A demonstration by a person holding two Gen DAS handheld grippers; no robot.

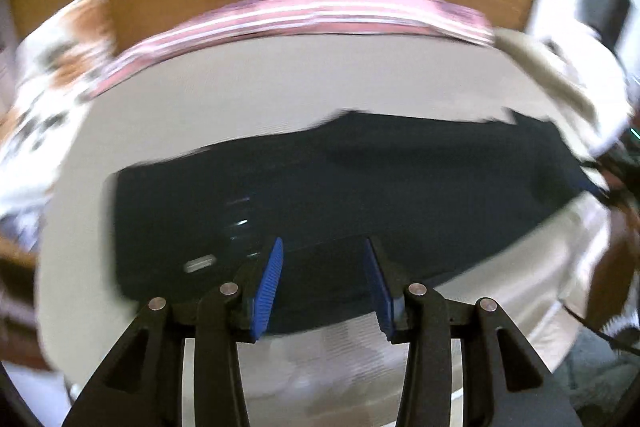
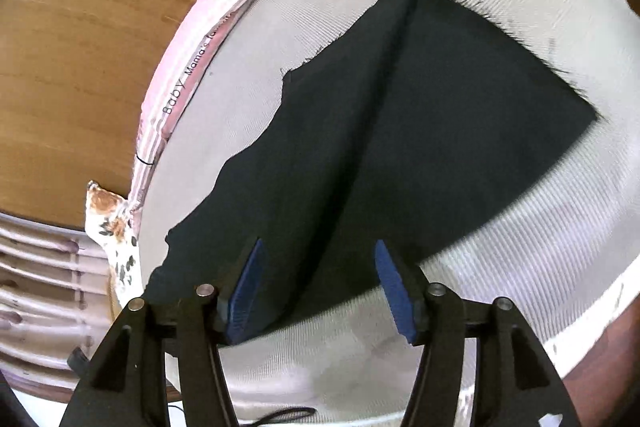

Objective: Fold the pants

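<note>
Here the dark pants point(image 2: 420, 131) lie folded flat on the pale cloth point(image 2: 520, 267), frayed hem at one o'clock. The left gripper point(image 1: 322, 283) and right gripper point(image 2: 320, 283) hover released; through blur, seemingly nothing is between their pads.

A surface covered by a cream, finely ribbed cloth point(image 2: 532, 251) is seen in both wrist views. Directly on this cloth a pair of dark, nearly black pants point(image 2: 420, 131) is laid flat, with a lengthwise fold ridge running along it and frayed threads at its far edge. In the left wrist view the same dark pants point(image 1: 340, 195) are spread across the cream cloth point(image 1: 280, 79). Along the cloth's far edge a pink striped printed fabric point(image 2: 192, 67) is laid, and beside it a white floral-patterned fabric point(image 2: 116, 227) is found. Beyond these, a brown wooden panel point(image 2: 80, 47) is seen.
</note>
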